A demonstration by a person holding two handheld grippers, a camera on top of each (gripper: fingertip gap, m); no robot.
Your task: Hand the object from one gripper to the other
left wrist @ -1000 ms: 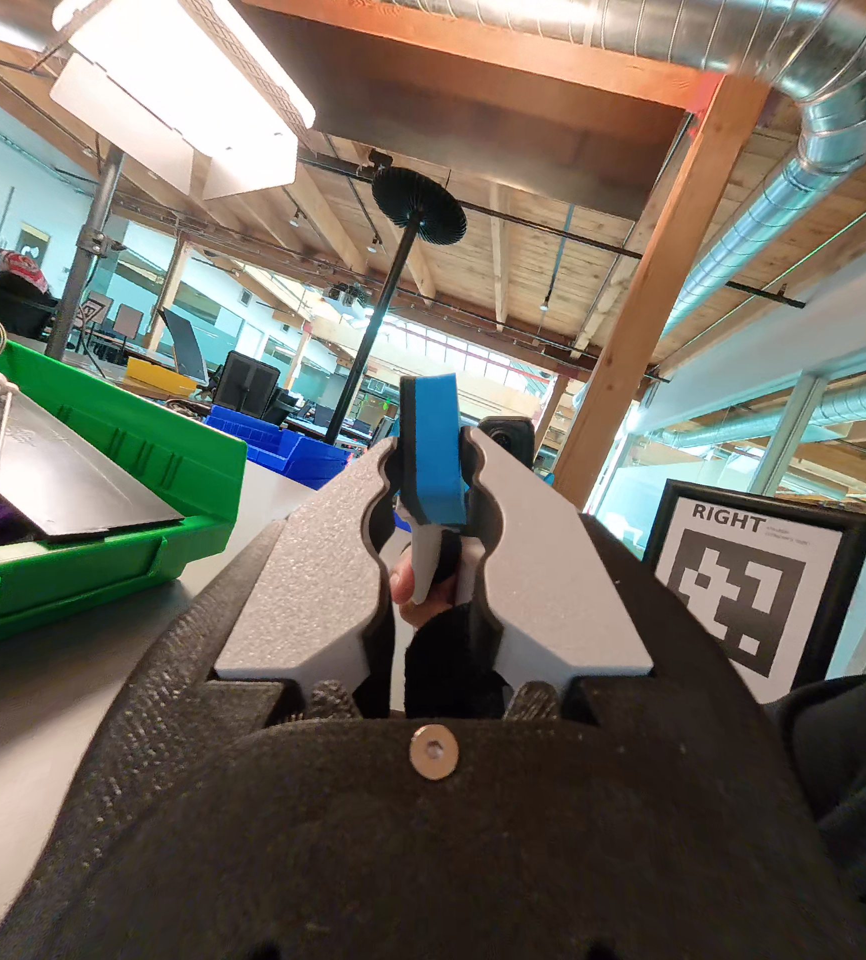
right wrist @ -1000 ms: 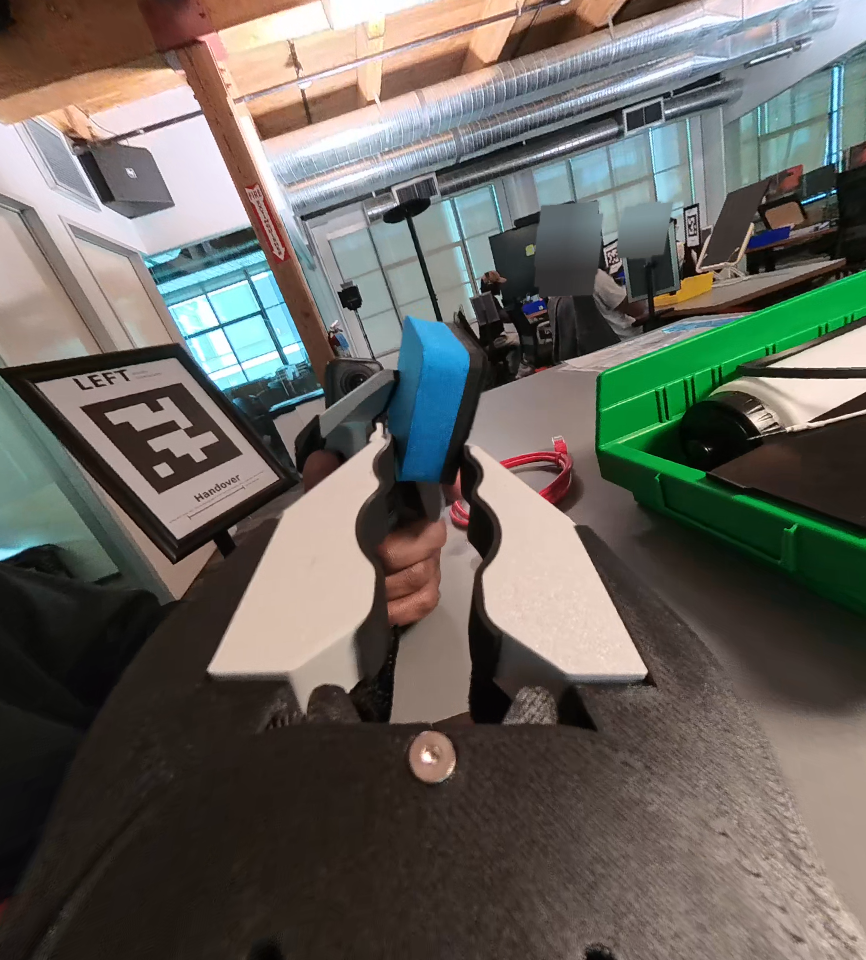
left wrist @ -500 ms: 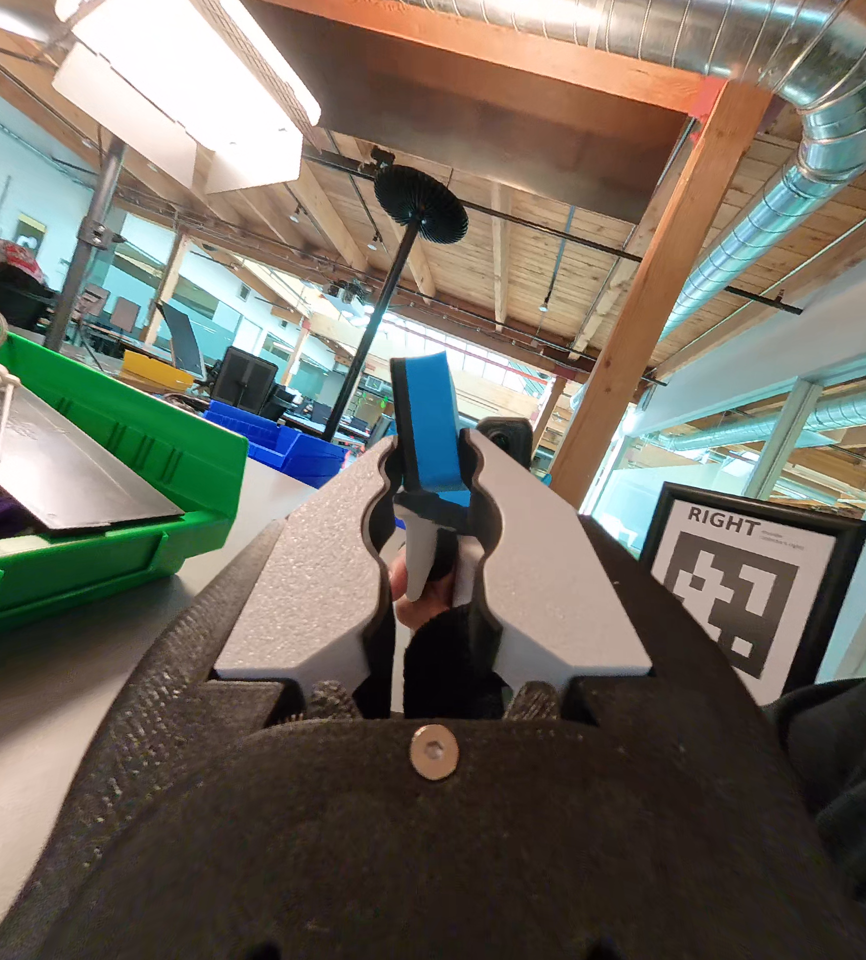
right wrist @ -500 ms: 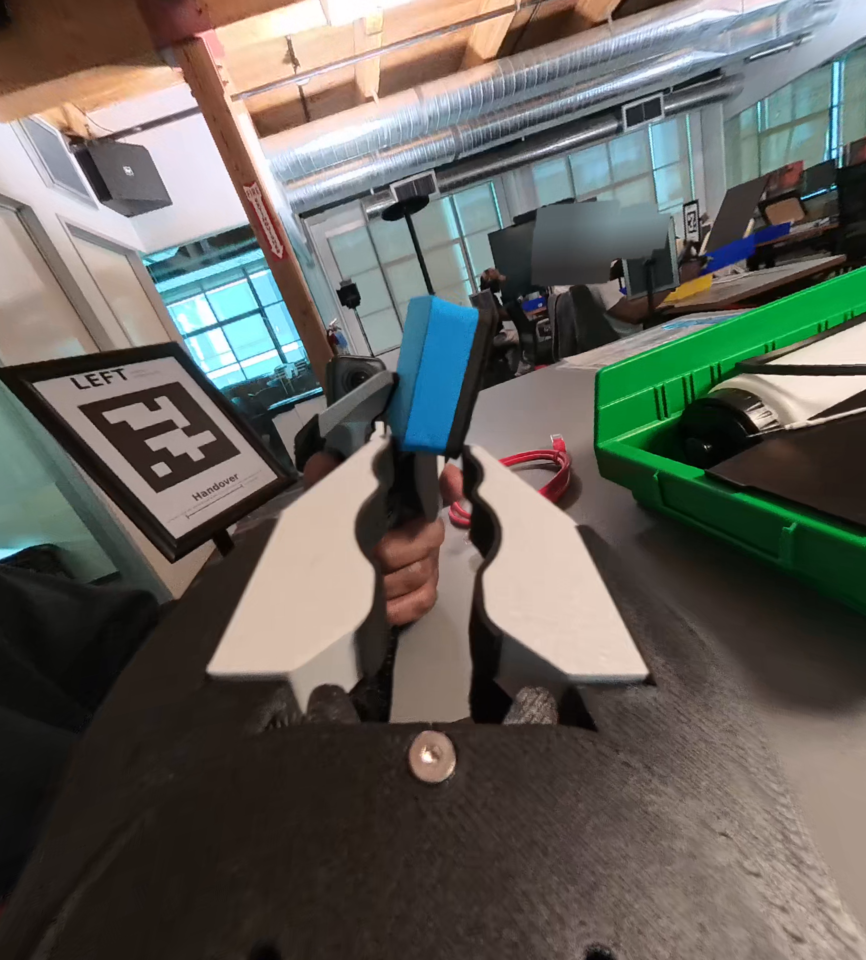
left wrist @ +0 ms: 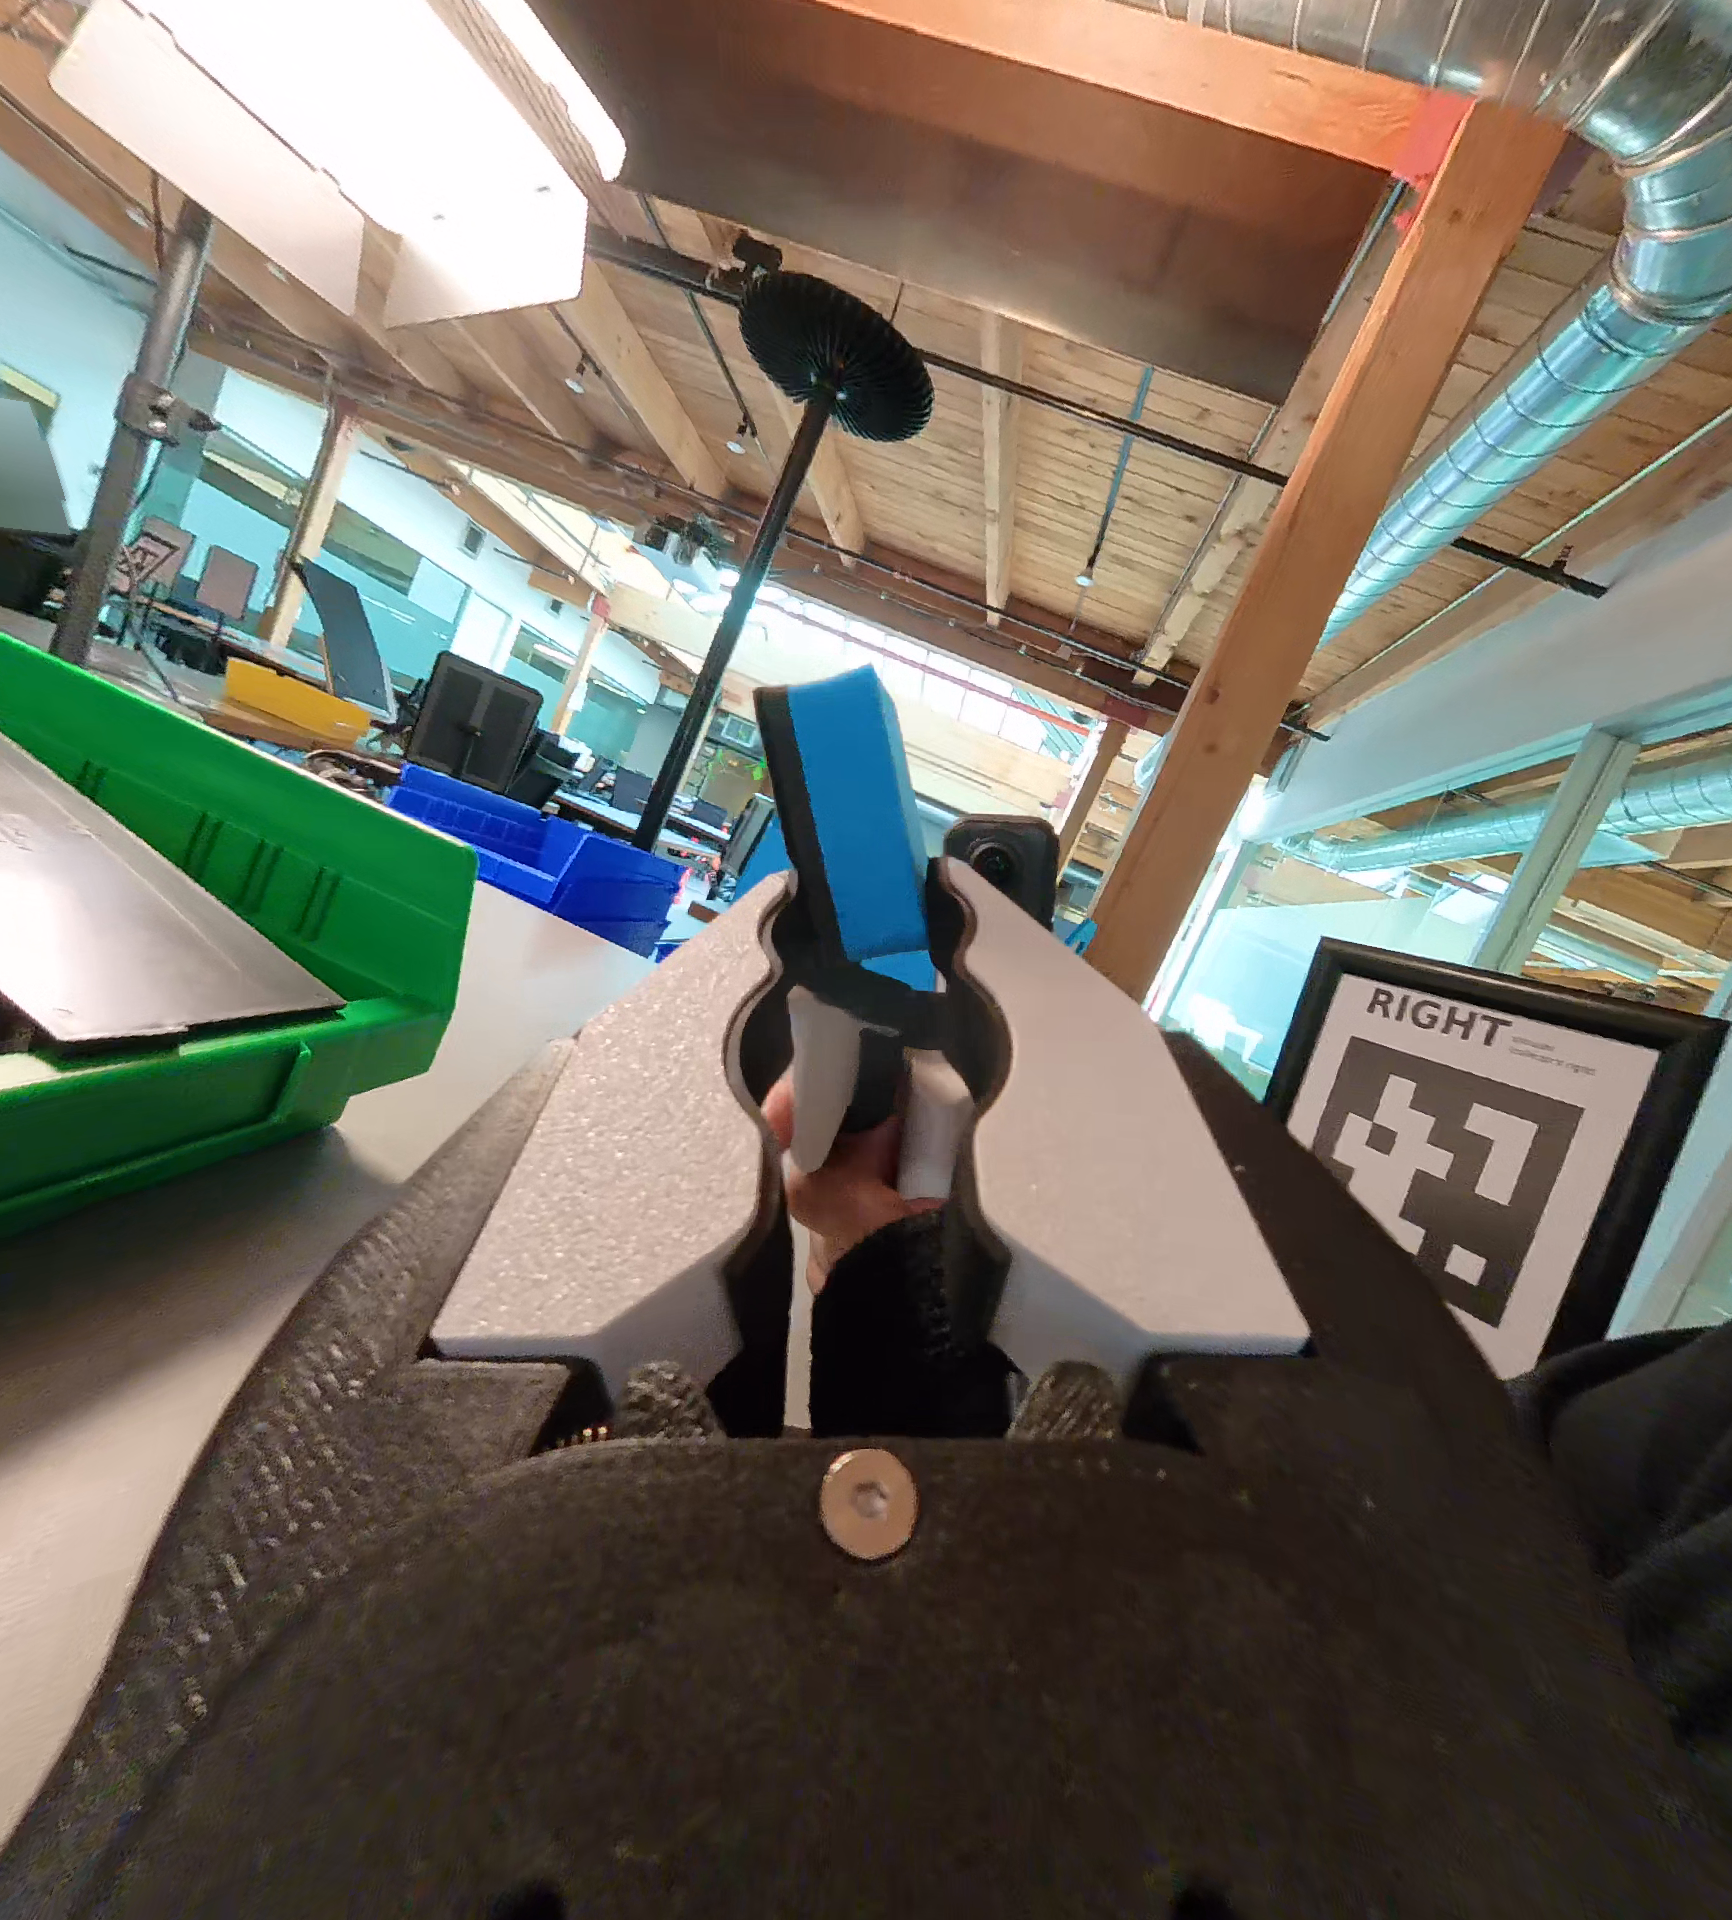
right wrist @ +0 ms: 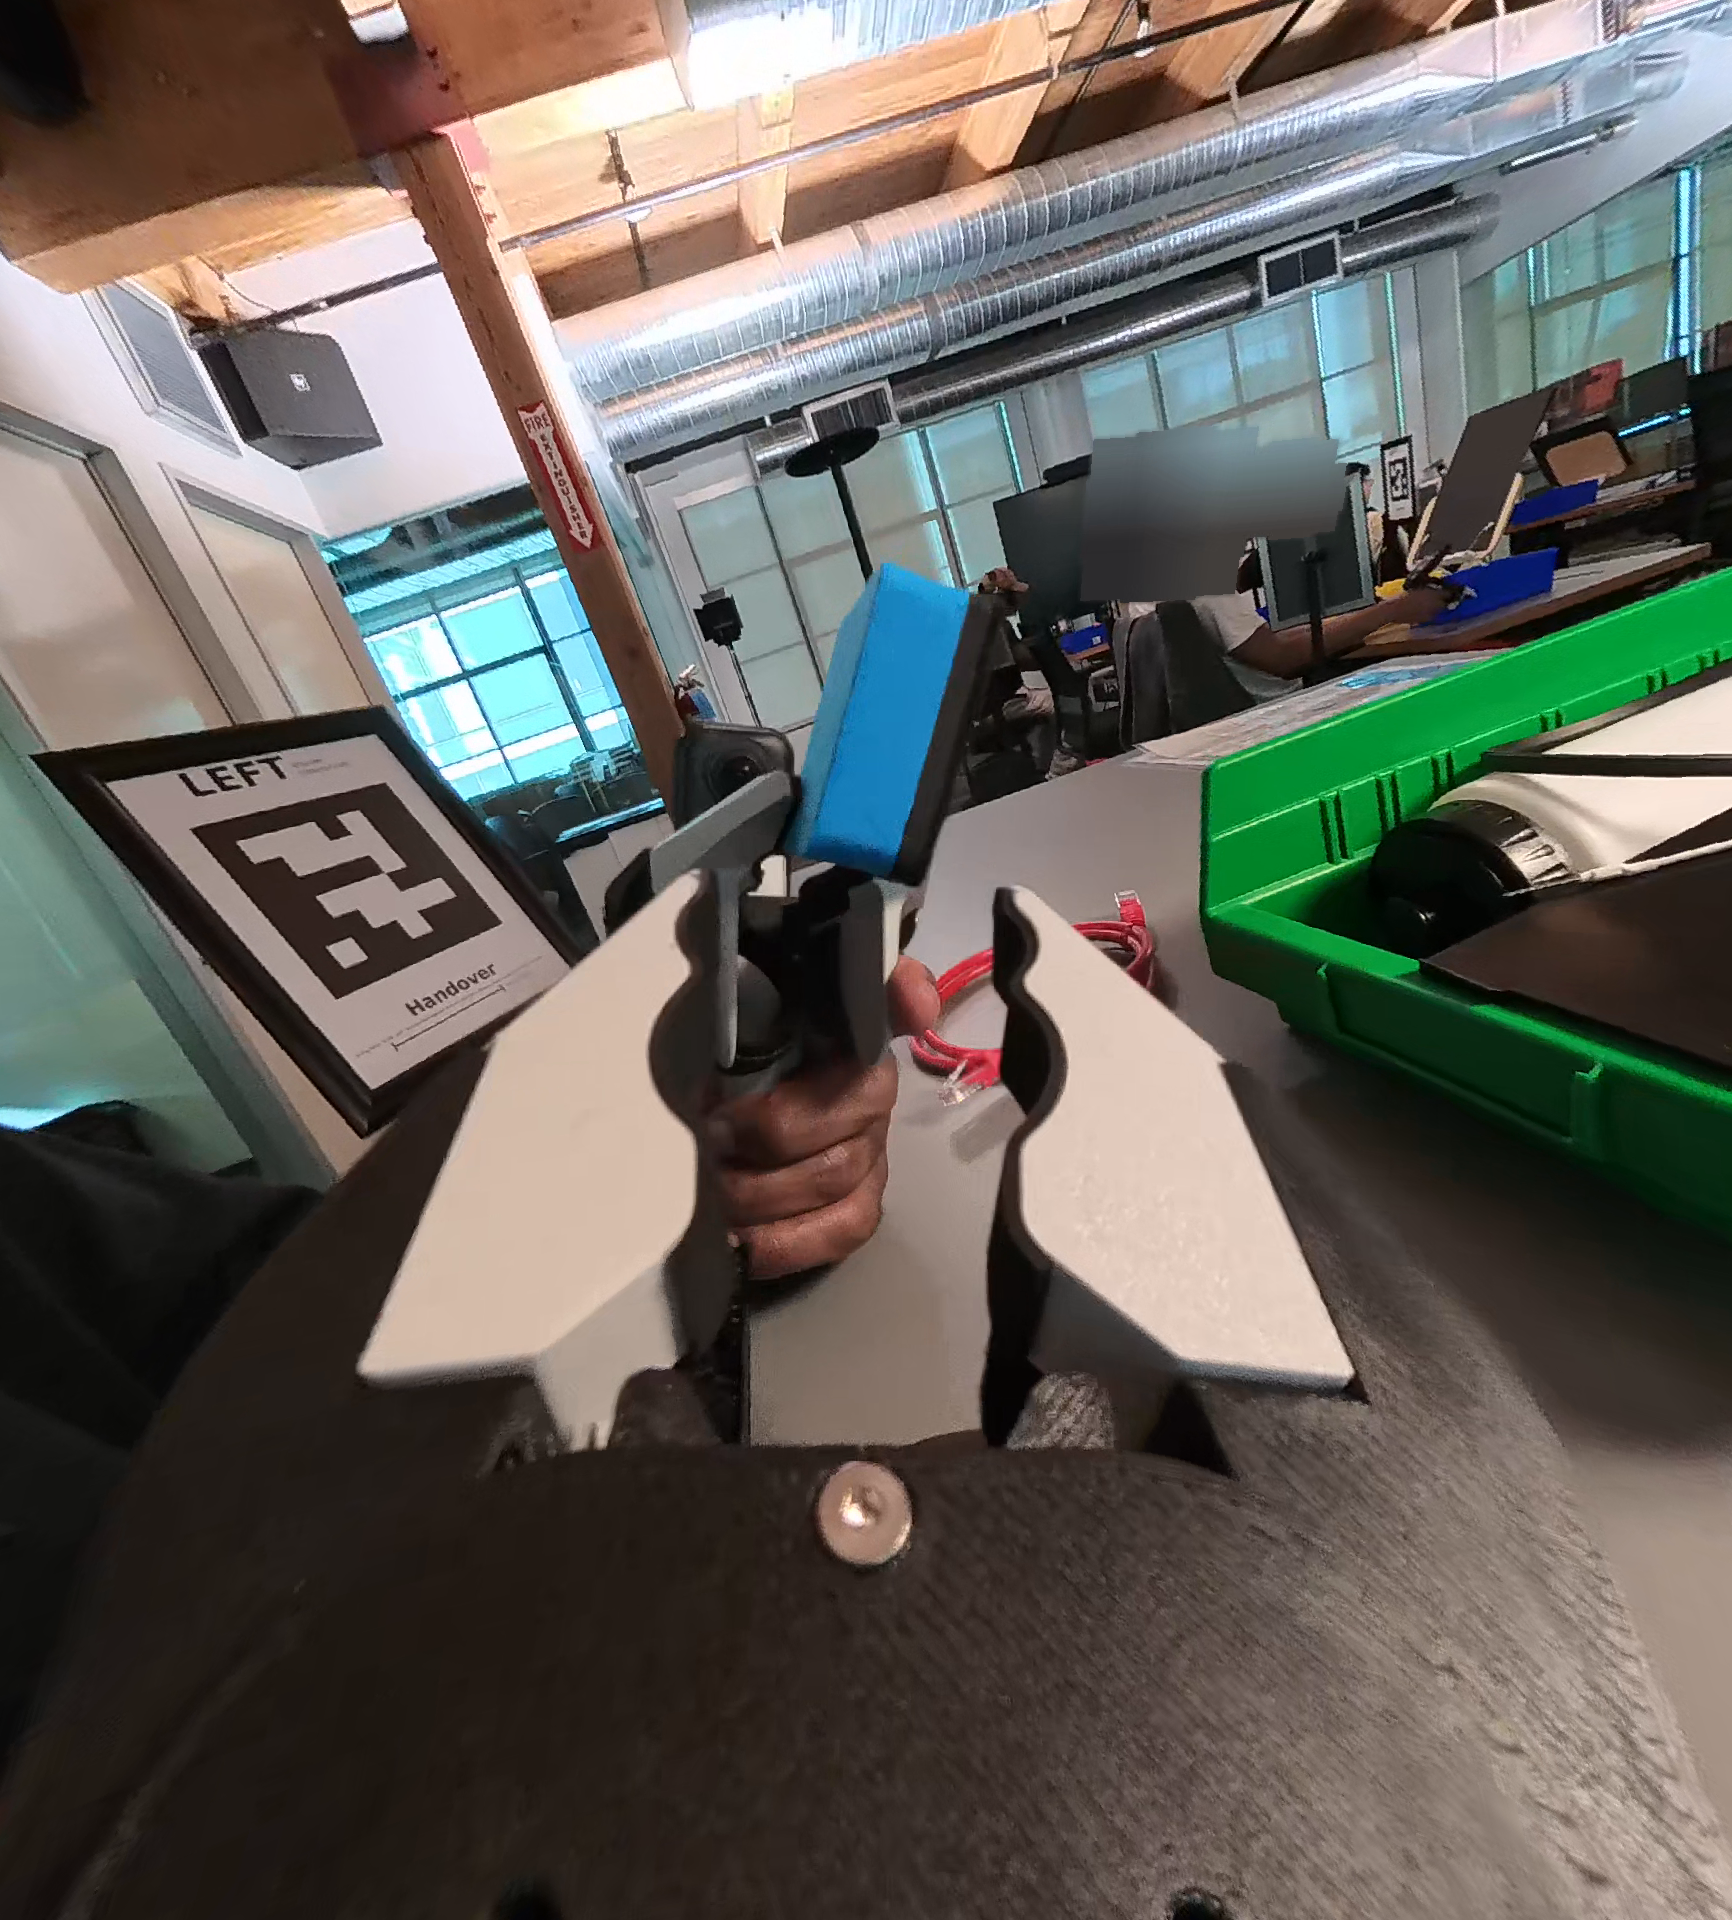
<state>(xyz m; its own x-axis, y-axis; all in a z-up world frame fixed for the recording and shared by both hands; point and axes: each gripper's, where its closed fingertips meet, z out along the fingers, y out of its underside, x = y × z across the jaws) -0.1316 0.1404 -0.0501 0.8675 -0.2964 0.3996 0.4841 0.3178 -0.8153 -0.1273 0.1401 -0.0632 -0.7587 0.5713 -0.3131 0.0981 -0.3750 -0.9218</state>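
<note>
Left claw (left wrist: 857, 914) clamped on blue-and-black foam sponge block (left wrist: 846, 821). Right claw (right wrist: 846, 925) gaping wide, empty, sponge beyond its tips. Risk: the tilted sponge slips out, since only its lower end appears pinched.

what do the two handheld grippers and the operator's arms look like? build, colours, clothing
Both match: the left gripper and right gripper each have a rough textured black body, one silver screw at centre, and two pale grey wedge fingers with wavy black-lined inner edges. Seen from the right wrist view, the left gripper carries a small black camera. The operator wears a dark sleeve. No cables visible.
</note>
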